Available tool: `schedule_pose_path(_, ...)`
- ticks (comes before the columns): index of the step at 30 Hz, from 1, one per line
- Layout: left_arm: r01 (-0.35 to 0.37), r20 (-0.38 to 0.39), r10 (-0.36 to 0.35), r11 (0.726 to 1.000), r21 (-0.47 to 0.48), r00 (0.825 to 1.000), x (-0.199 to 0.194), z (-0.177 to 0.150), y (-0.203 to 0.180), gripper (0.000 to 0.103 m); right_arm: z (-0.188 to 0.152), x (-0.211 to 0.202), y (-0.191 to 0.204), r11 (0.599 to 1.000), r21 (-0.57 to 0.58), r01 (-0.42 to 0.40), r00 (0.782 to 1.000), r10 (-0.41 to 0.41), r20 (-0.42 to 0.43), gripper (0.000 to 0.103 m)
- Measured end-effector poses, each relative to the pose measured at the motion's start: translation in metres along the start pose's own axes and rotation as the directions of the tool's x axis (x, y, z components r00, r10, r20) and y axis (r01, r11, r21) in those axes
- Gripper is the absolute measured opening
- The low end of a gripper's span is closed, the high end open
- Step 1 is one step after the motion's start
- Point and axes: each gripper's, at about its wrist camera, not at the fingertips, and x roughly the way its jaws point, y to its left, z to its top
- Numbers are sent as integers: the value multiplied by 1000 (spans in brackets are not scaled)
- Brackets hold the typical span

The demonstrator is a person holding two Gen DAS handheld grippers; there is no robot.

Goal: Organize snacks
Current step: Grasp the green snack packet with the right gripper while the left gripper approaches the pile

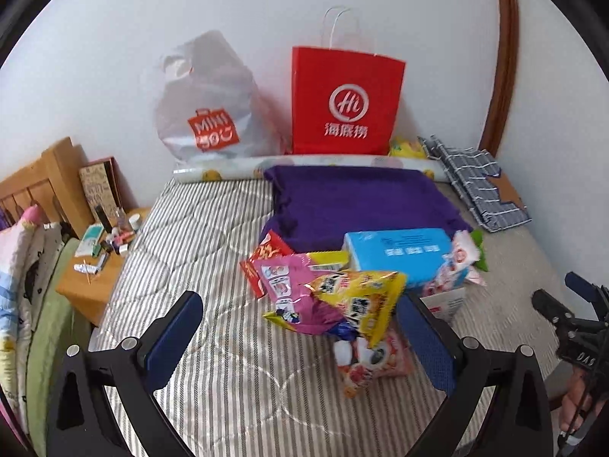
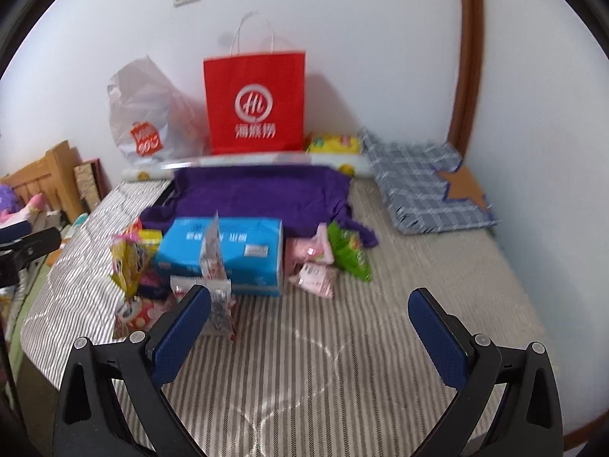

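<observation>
You face a bed cover (image 1: 198,236) of matt striped quilted cloth. On it lie snack packets of glossy, crinkled plastic film: a yellow packet (image 1: 365,297), a magenta packet (image 1: 293,289) and a green packet (image 2: 352,253). The blue tissue pack (image 2: 228,255) wears smooth, faintly shiny plastic wrap. Behind it, the purple cloth (image 1: 357,205) looks soft and matt. The red bag (image 1: 344,101) is matt paper; the white bag (image 1: 213,103) is thin, semi-glossy plastic. The bedside table (image 1: 85,289) is smooth wood. Your left gripper (image 1: 300,342) has 2 textured blue pads in black plastic arms.
</observation>
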Motion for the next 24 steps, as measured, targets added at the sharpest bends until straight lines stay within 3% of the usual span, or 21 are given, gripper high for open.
schedule_pose_path(3, 21, -10, -21, 1000, -21, 1000, 14, 1, 7, 102, -1, 14, -17, 997, 70, -27, 1000, 27, 1, 101)
schedule_pose_path(8, 7, -12, -8, 999, -44, 1000, 36, 6, 16, 102, 7, 42, -45, 979, 185, -83, 996, 86, -12, 86)
schedule_pose_path(12, 33, -59, -36, 998, -58, 998, 55, 13, 23, 102, 18, 69, -52, 985, 173, -23, 999, 30, -37, 75)
schedule_pose_path(16, 45, -58, -51, 995, -89, 997, 66, 19, 31, 101, 28, 95, -57, 983, 183, -32, 998, 43, -55, 66)
schedule_pose_path(19, 68, -51, -70, 997, -43, 996, 68, 24, 28, 101, 34, 114, -56, 986, 167, -24, 998, 35, -61, 62)
schedule_pose_path(24, -1, -33, 2, 1000, 27, 999, 74, 32, 19, 101, 40, 150, -54, 994, 112, 3, 996, 7, -85, 49)
